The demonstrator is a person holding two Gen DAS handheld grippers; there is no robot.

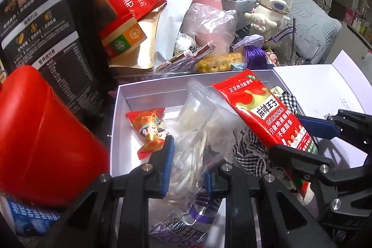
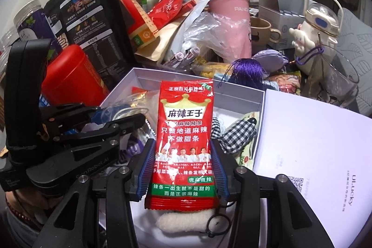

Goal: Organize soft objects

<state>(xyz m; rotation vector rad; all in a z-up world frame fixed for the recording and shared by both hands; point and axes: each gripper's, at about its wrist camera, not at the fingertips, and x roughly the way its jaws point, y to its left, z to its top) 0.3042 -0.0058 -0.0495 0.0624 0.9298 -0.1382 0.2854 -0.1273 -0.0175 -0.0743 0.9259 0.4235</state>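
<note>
The right claw (image 2: 183,169) is pinching the red spicy-strip packet (image 2: 184,143) by its side edges over the white box (image 2: 237,94), with a checked cloth (image 2: 237,134) just beyond. The left claw (image 1: 188,166) is pinching a clear plastic bag (image 1: 197,131) above the same box. The slick packet could be slipping or landing on the bag, the two claws crowding each other.

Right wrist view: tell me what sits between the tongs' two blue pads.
The red snack packet stands upright between the right tongs' pads, over the white box. The right wrist view shows it best.
</note>
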